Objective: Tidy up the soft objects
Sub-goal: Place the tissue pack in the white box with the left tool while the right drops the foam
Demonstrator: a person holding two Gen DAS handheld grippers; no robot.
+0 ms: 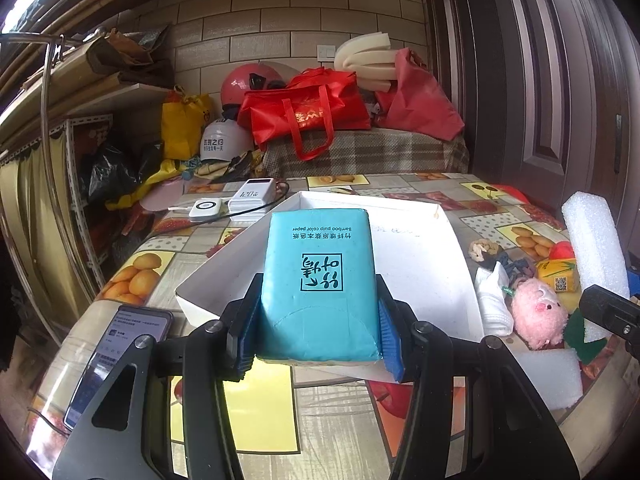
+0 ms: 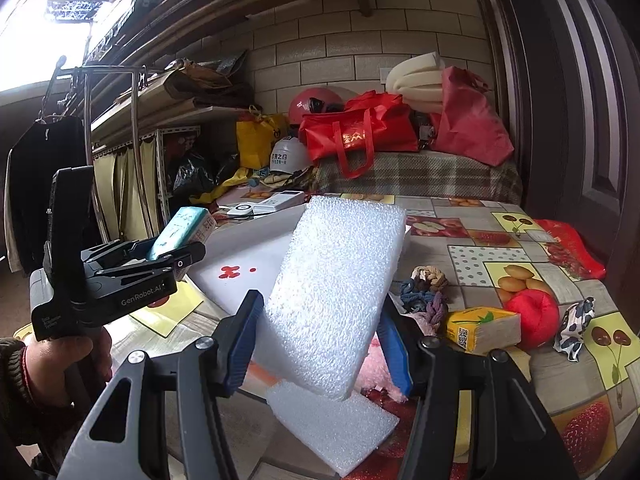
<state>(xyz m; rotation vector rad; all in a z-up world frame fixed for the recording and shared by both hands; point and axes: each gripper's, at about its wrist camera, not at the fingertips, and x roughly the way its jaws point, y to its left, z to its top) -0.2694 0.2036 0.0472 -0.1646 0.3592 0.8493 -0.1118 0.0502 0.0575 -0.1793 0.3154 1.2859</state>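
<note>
Left gripper clamps the tissue pack over the box.

The surface wears a patchwork fruit-print cloth. A white open box lies near its middle. Toward the far left corner sit two white devices. Along the right side lie a pink plush, yellow tissue pack, red ball, knotted cords and foam pieces. A phone rests at the near left edge.
</note>
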